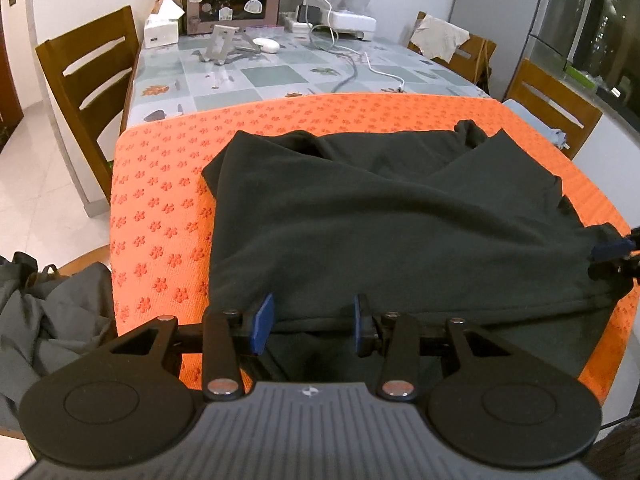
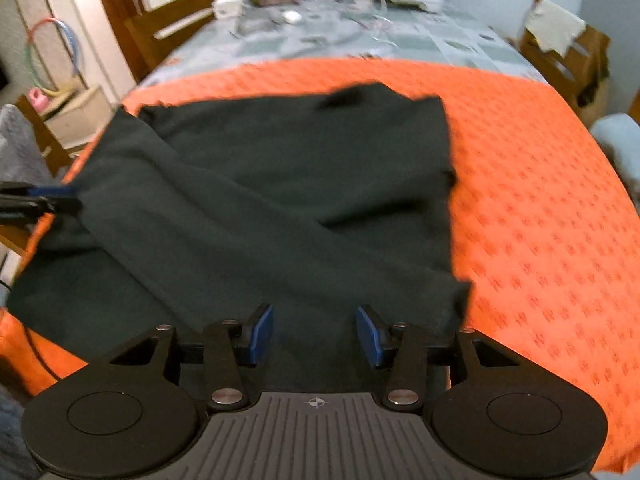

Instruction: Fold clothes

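One dark garment (image 1: 392, 216) lies on the orange mat (image 1: 160, 208) covering the counter's near end, sleeves already crossed over the body. Looks soft, thick, floppy — prob. light, will sag if lifted at one pt, so take it at the near hem w/ both grippers. Left gripper (image 1: 314, 322) sits at that hem, jaws apart, nothing pinched. Right gripper (image 2: 316, 332) hovers over the cloth, also parted, empty. Two grippers, one mat.
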`<control>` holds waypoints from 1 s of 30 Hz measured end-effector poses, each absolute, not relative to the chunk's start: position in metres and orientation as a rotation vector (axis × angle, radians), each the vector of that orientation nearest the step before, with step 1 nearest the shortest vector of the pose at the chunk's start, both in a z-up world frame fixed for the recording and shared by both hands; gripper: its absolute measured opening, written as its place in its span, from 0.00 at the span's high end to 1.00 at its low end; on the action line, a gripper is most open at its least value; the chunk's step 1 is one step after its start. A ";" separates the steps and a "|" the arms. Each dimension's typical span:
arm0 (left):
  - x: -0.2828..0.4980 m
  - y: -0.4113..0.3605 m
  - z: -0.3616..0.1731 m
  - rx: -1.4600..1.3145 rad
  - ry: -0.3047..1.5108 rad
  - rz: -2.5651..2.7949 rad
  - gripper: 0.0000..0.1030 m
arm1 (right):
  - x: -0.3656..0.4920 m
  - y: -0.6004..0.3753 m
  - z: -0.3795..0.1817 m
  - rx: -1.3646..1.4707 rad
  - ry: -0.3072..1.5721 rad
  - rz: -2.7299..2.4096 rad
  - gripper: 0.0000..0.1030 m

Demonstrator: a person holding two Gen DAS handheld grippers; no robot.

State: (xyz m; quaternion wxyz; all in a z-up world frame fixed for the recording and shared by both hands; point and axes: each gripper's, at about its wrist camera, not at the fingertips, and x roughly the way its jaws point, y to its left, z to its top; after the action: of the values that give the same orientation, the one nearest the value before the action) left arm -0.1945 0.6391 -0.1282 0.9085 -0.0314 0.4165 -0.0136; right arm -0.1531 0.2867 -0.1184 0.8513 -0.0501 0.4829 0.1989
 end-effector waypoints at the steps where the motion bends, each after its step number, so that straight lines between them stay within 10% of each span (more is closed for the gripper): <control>1: -0.195 0.638 -0.128 -0.061 0.859 -0.025 0.54 | -0.153 0.282 -0.123 -0.104 1.031 0.404 0.52; 30: -0.284 0.583 -0.101 -0.236 0.884 0.190 0.29 | -0.115 0.185 -0.106 0.013 1.093 0.533 0.38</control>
State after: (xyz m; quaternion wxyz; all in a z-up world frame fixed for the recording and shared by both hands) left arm -0.2837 0.5829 -0.1011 0.8927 -0.1138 0.4263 0.0918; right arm -0.1148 0.1853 -0.1062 0.8207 0.0062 0.5135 0.2503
